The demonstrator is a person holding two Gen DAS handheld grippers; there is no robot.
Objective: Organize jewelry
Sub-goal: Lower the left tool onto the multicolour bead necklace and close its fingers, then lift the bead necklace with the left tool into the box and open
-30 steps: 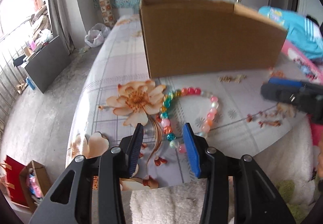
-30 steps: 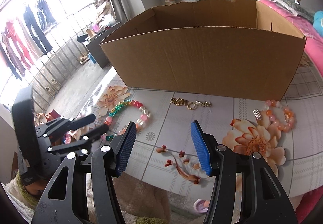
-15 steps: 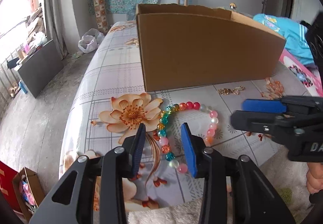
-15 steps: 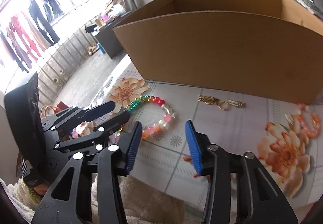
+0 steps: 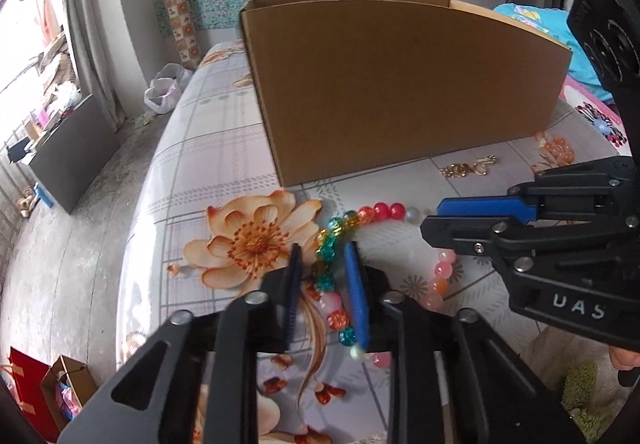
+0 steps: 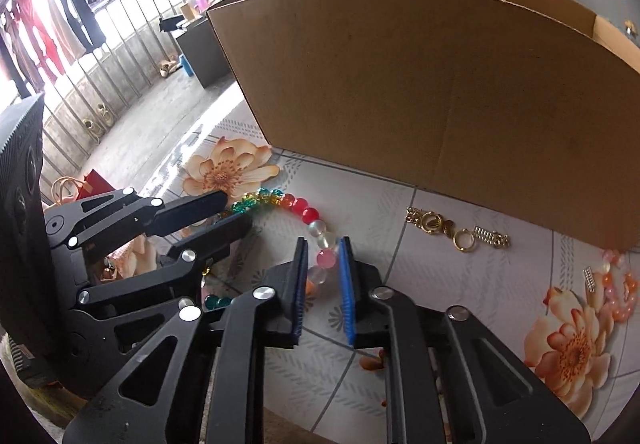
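Right wrist alone shows gold rings (image 6: 448,230) beside bracelet (image 6: 316,228).

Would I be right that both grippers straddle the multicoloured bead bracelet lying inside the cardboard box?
Not quite: the multicoloured bead bracelet lies on the table in front of the cardboard box, not inside it, as the right wrist view shows. Both the left gripper and right gripper do straddle it.

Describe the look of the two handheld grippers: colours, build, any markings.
Both are alike. The left gripper and right gripper are matte black linkage frames with silver rivets and triangular cut-outs, and the fingers carry ribbed blue pads. Seen from the left wrist view, the right gripper's body shows white letters, partly cut off, and a black camera housing sits above it. No cables or sleeves show.
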